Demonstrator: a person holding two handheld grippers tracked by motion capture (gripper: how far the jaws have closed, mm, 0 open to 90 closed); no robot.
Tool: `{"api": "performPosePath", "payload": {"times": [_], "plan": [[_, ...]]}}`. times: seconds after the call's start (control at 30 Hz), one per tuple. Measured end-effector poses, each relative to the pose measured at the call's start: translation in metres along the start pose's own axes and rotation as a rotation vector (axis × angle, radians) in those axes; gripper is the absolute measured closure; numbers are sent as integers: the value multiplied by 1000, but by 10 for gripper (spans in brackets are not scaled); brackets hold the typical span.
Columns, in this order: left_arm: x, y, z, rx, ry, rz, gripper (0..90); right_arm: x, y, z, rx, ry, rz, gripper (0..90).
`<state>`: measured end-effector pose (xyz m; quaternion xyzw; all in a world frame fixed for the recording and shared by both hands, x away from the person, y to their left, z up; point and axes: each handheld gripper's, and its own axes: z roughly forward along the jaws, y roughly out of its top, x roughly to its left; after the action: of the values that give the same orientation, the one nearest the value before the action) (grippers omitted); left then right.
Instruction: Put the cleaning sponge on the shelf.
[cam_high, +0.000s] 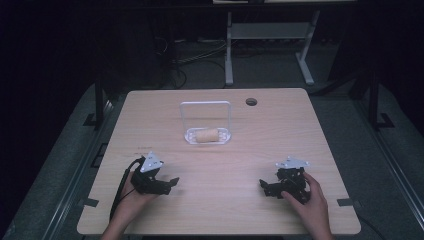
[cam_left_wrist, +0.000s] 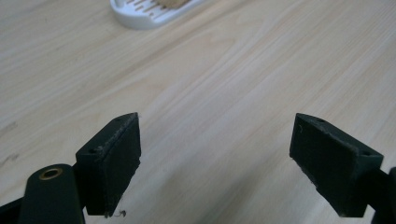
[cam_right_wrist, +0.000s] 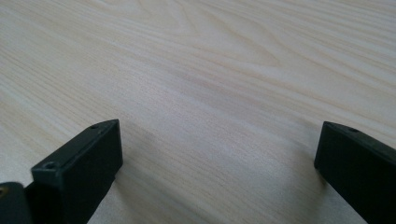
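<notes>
pale wood table is bearing both idle tools: left gripper and right gripper are gaping wide, empty, well short of the bread roll lying untouched in its white rack.

A pale tan bread roll, short and cylindrical, lies on its side along the base of a white slotted rack. The rack stands upright at the table's far centre, its thin rounded-rectangle frame rising behind the roll. In the left gripper view the rack's slotted base carries the roll's lower edge.
</notes>
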<state>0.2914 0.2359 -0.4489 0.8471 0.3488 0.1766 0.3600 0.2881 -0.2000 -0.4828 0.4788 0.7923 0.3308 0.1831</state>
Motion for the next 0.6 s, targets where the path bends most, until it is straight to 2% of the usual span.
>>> {"api": "performPosePath", "payload": {"times": [0.17, 0.6], "plan": [[2, -11, -1, 28, 0, -6, 153, 0, 0, 0, 0, 0, -2, 6], [5, -35, -6, 50, -3, -33, 131, 0, 0, 0, 1, 1, -1, 6]]}}
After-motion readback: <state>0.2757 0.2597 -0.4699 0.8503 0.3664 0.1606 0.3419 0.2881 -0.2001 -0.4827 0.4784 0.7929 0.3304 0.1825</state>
